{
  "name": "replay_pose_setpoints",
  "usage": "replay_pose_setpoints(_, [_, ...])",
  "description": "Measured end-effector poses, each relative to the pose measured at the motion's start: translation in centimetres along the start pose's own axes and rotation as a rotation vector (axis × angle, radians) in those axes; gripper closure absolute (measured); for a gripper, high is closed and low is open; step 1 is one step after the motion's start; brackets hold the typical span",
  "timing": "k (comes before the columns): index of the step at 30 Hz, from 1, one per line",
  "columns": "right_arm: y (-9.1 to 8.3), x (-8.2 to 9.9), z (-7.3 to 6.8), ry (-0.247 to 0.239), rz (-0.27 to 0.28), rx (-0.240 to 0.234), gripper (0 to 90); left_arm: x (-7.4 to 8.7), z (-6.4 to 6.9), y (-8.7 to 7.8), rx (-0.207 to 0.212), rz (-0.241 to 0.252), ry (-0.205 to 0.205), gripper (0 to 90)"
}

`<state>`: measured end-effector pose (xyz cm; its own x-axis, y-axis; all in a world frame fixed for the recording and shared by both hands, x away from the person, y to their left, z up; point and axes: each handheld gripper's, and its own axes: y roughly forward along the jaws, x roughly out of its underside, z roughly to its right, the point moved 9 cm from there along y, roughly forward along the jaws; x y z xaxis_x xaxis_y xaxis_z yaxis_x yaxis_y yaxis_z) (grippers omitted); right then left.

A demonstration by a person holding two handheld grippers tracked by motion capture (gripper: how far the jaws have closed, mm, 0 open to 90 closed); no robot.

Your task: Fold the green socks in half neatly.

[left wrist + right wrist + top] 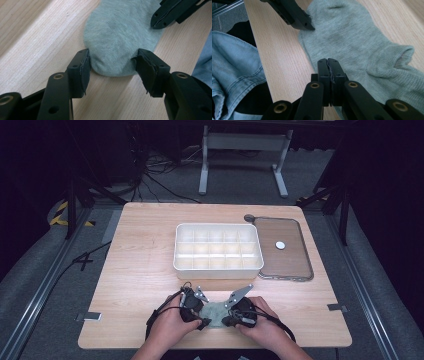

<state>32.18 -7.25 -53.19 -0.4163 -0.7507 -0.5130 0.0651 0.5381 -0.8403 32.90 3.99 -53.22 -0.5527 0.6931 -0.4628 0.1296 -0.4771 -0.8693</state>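
A grey sock (pixel 215 312) lies flat near the table's front edge, between my two grippers. In the left gripper view my left gripper (pixel 112 62) stands astride the sock's rounded toe (pixel 115 37). Its pads (pixel 85 67) are at the two sides of the toe and do not squeeze the cloth. My right gripper (pixel 328 61) is shut, and its tips rest on the sock's long edge (pixel 352 37); I see no cloth between the jaws. The sock's cuff (pixel 402 57) lies to its right. In the high view the left gripper (pixel 202 320) and the right gripper (pixel 227 320) sit close together.
A white tray (pixel 218 270) with several compartments stands mid-table. Beside it on the right lies a brownish lid (pixel 290 265) with a white knob. Blue denim cloth (pixel 234 67) hangs at the table's near edge. Bare wood lies to the left and right of the hands.
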Motion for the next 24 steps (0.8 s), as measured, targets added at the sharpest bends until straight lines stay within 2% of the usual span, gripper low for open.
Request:
replay_pose_setpoints(1, [0.0,0.0,0.0,0.0,0.0,0.001,89.6,-0.2,0.2,0.2,0.002,0.019,0.021,45.7])
replay_pose_setpoints(3, [0.0,0.0,0.0,0.006,0.002,-0.001,89.7,-0.3,0.2,0.3,-0.01,0.02,0.043,48.8])
replay_pose_setpoints(4, [0.0,0.0,0.0,0.008,0.004,-0.005,89.6,-0.4,0.3,0.3,-0.002,0.023,0.046,52.3])
replay_pose_setpoints(6, [0.0,0.0,0.0,0.012,0.007,-0.005,89.6,-0.4,0.6,0.4,0.021,0.027,0.041,65.7])
replay_pose_setpoints(8, [0.0,0.0,0.0,0.012,0.008,-0.006,89.6,-0.4,0.8,0.4,0.029,0.017,0.028,72.5])
replay_pose_setpoints(14, [-0.4,0.2,-0.2,0.013,-0.002,-0.019,86.9,-0.5,0.9,0.0,0.04,0.009,0.024,76.0])
replay_pose_setpoints(17, [-1.5,0.1,0.7,0.037,0.022,0.024,88.8,-0.4,0.8,-0.2,0.036,-0.001,0.029,76.1])
replay_pose_setpoints(18, [-1.5,0.1,0.7,0.037,0.022,0.024,88.8,-0.4,0.8,-0.2,0.042,0.0,0.024,76.1])
replay_pose_setpoints(19, [-2.2,-0.1,1.4,0.066,0.076,0.039,89.2,-0.3,0.8,-0.4,0.047,-0.006,0.023,76.0])
replay_pose_setpoints(20, [-2.2,-0.1,1.4,0.066,0.076,0.039,89.2,-0.3,0.8,-0.4,0.047,-0.006,0.023,76.0])
replay_pose_setpoints(21, [-2.5,-0.4,1.5,0.083,0.115,0.045,89.4,-0.4,0.9,-0.4,0.05,-0.006,0.026,76.0])
replay_pose_setpoints(23, [-2.6,-1.1,1.6,0.131,0.208,0.026,89.7,-0.4,1.1,-0.5,0.052,-0.015,0.029,75.9])
replay_pose_setpoints(24, [-2.5,-1.3,1.6,0.141,0.223,0.025,89.8,-0.5,1.1,-0.4,0.054,-0.012,0.033,75.9])
